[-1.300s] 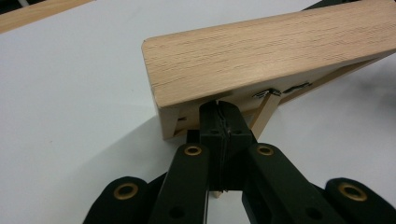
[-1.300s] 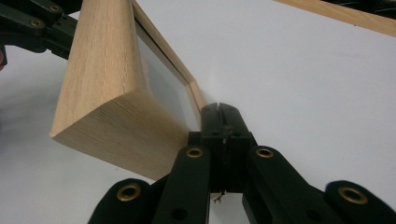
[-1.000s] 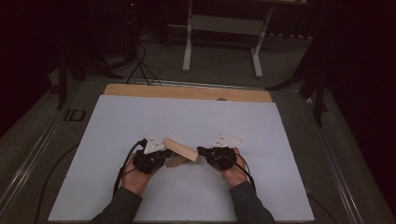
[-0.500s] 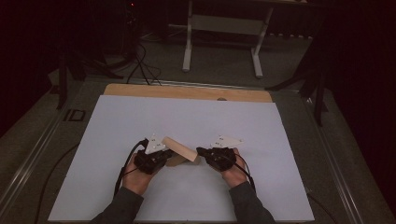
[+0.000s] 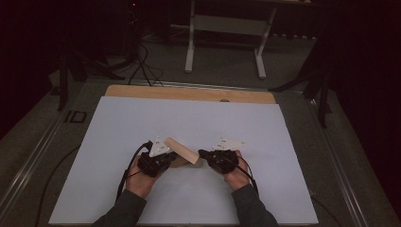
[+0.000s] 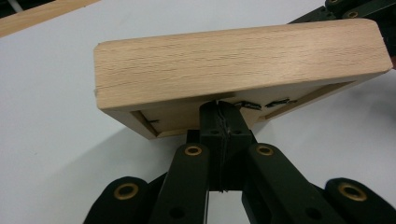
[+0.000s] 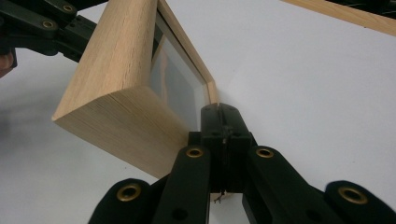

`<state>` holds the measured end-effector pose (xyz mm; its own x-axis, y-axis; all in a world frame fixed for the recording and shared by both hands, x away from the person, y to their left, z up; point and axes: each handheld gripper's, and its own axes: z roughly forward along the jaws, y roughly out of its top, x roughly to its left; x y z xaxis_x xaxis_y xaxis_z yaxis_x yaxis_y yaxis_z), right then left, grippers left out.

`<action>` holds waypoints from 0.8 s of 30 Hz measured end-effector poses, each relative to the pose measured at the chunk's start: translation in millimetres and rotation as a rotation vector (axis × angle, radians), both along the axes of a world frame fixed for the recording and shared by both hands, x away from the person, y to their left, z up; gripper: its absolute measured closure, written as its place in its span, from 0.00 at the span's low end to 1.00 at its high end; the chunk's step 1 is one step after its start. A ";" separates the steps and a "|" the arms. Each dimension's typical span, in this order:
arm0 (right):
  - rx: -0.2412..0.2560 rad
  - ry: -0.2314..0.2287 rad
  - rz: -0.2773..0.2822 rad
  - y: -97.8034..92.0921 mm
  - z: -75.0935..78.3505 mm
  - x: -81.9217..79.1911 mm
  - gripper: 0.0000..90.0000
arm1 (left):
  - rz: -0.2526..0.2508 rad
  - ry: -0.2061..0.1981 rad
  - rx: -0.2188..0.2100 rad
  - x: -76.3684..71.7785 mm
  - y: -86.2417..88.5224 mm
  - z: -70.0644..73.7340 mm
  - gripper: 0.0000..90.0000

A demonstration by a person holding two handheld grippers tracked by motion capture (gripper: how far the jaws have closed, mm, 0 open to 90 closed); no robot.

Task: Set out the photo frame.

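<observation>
Two grippers, one wooden frame, one white sheet on one table. Left gripper and right gripper sit near the middle of the sheet, somewhat toward its near edge, with the frame between them. Each is held by one hand: left hand, right hand, both sleeves entering from the near edge.

Frame: one, light oak, deep-sided, tilted, lifted off the sheet at least on one side; a shadow lies under it in the left gripper view. From above it runs diagonally, far end toward the left gripper's grey plate, near end toward the right gripper. The right gripper has its own grey plate. Two plates counted.

Left gripper view: jaws pressed together, no gap visible, tips meeting the frame's back rim at its lower edge. The recessed back panel shows, with two small dark clips on it. Whether the rim is pinched between the jaws cannot be told.

Right gripper view: jaws likewise together, tips at the front lip of the frame by one corner. One glass pane shows, with a faint orange reflection. Pinch not confirmable here either.

Table: bare wooden strip along the far edge beyond the sheet.
</observation>
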<state>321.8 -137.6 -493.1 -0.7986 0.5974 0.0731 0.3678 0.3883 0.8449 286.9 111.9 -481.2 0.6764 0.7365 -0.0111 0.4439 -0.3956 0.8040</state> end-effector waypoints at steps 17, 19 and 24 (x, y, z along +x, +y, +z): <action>-0.004 0.000 0.008 1.6 0.0 -1.1 1.00 | -0.021 -0.003 0.015 -1.2 -7.8 -0.2 0.99; -0.004 0.000 0.010 2.1 0.0 -1.4 1.00 | -0.020 -0.003 0.011 -1.4 -8.9 -0.1 0.99; -0.005 -0.001 0.013 3.4 0.0 -2.3 1.00 | -0.028 -0.008 0.014 -2.0 -10.8 1.1 0.99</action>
